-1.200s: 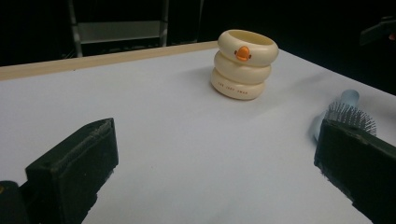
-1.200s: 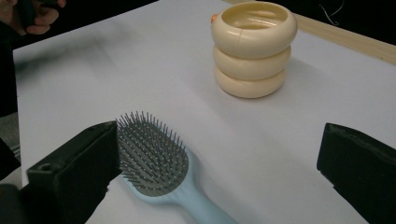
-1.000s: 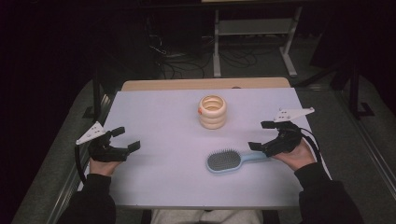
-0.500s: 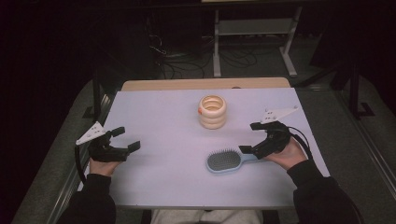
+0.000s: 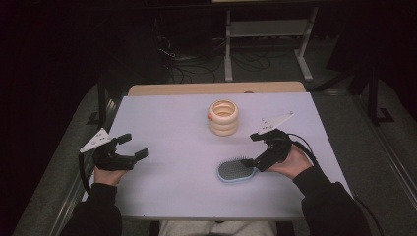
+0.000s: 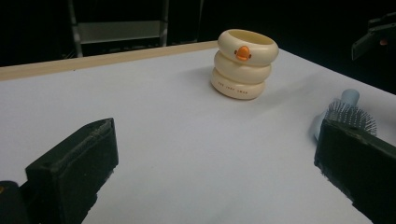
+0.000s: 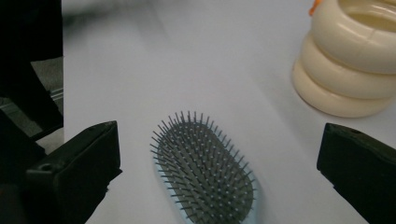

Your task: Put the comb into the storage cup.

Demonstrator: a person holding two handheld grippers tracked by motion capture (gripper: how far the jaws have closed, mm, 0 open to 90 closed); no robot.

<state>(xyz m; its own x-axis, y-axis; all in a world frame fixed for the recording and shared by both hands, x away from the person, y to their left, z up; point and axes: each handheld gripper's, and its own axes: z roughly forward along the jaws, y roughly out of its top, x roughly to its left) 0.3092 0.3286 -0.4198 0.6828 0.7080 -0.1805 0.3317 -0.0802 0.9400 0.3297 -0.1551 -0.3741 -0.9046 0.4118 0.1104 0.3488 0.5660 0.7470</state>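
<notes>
A light blue hairbrush (image 5: 235,170) lies bristles up on the white table (image 5: 167,123), front right of centre. My right gripper (image 5: 251,150) is open and hovers over the brush's handle end, which it hides. In the right gripper view the brush head (image 7: 205,172) lies between the two spread jaws, touching neither. A cream cup (image 5: 223,117) made of three stacked rings, with an orange duck beak, stands upright behind the brush. My left gripper (image 5: 134,146) is open and empty near the table's left edge. In its view the cup (image 6: 243,64) stands ahead and the brush (image 6: 348,114) sits at the right.
A wooden strip (image 5: 216,88) runs along the table's far edge. Beyond it a metal shelf frame (image 5: 268,39) and loose cables (image 5: 192,69) lie on the dark floor. Bare tabletop stretches between the two grippers.
My right gripper has moved left and forward from the table's right side to the brush's handle. The left gripper, the cup and the brush have stayed put.
</notes>
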